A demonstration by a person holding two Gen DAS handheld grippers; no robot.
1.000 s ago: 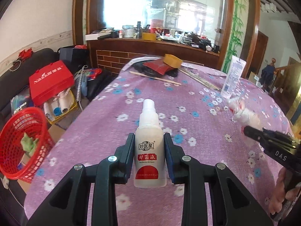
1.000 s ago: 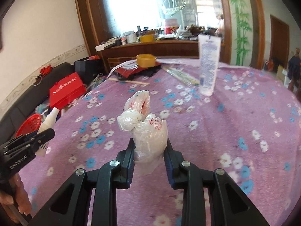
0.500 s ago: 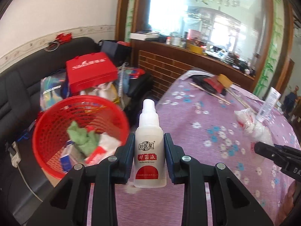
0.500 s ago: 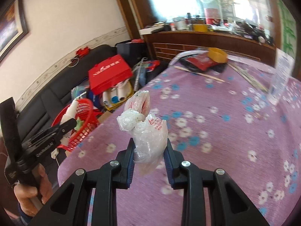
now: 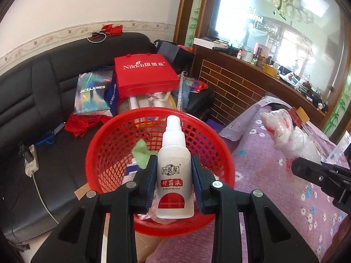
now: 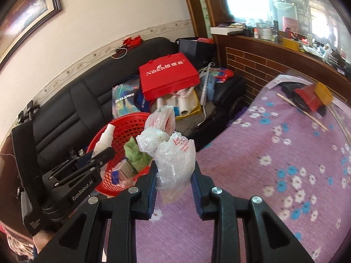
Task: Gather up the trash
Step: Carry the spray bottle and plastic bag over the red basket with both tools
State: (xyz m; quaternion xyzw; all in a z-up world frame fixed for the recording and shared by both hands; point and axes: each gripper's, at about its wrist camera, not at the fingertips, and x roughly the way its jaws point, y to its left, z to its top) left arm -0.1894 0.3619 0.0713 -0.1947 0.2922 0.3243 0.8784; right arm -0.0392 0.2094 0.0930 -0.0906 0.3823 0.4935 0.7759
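My left gripper (image 5: 174, 175) is shut on a white spray bottle (image 5: 174, 171) with a red label and holds it upright over the red mesh basket (image 5: 109, 144). The basket holds green cloth (image 5: 141, 151) and other trash. My right gripper (image 6: 174, 171) is shut on a knotted clear plastic bag (image 6: 173, 153) above the table's left edge, just right of the basket (image 6: 131, 125). The left gripper and its bottle (image 6: 105, 138) show in the right wrist view; the bag (image 5: 285, 131) shows in the left wrist view.
A purple flowered tablecloth (image 6: 285, 153) covers the table. A black sofa (image 5: 33, 92) behind the basket carries a red paper bag (image 5: 144, 76) and other bags. A wooden counter (image 5: 241, 70) stands at the back. A power strip (image 5: 29, 160) lies at the left.
Both grippers have swung left from over the table toward the basket. The bottle now hangs over the basket, and the plastic bag has come to the table's edge beside it.
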